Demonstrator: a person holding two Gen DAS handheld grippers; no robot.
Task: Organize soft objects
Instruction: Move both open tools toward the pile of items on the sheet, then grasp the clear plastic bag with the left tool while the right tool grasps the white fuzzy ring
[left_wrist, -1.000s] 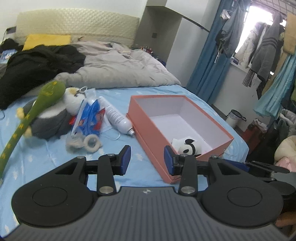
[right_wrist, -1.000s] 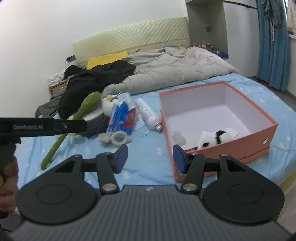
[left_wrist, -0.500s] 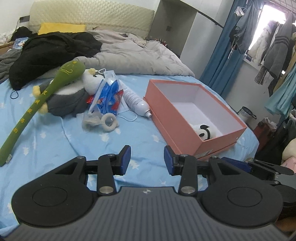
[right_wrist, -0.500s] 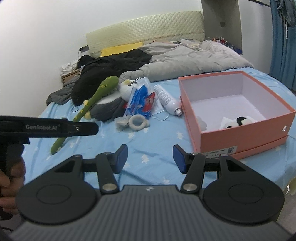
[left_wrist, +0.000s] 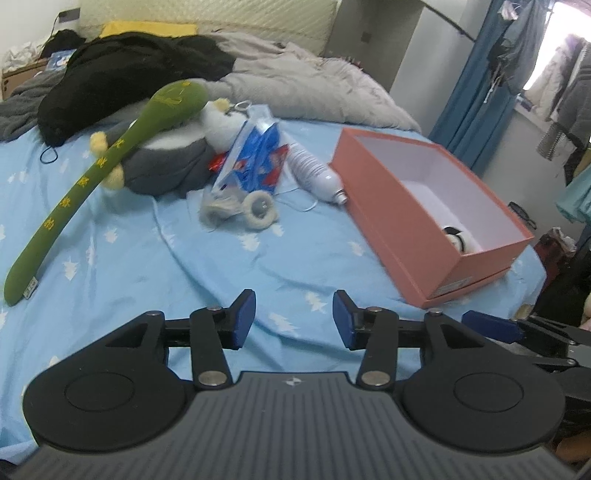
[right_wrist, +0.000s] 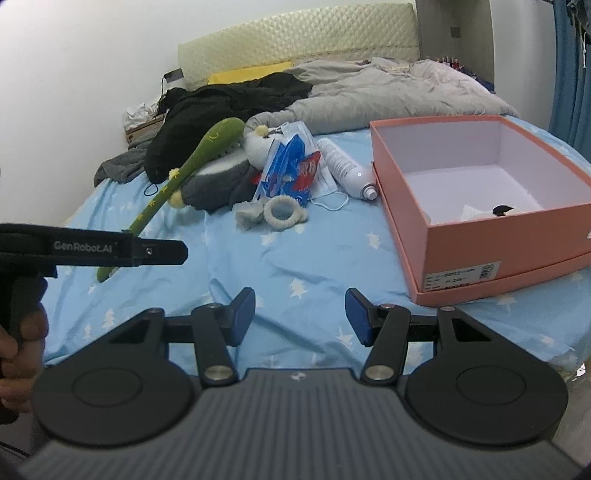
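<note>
- Left wrist view: the left gripper (left_wrist: 293, 319) hangs over a blue star-patterned bedsheet (left_wrist: 229, 273). Its blue-padded jaws are opening, with nothing between them but sheet.
- Ahead of the jaws, well apart, lies a heap of soft things: a long green plush (left_wrist: 99, 173) draped over a grey and white plush toy (left_wrist: 170, 162), a blue snack bag (left_wrist: 255, 158), a fuzzy ring (left_wrist: 259, 208) and a white bottle (left_wrist: 314, 173).
- To the right stands an open orange box (left_wrist: 410, 225), with a small panda plush (left_wrist: 460, 238) in its near corner.
- Right wrist view: the right gripper (right_wrist: 299, 317) holds its jaws about half apart, empty, over the sheet. The heap lies ahead and left, the box ahead and right, neither touched.
</note>
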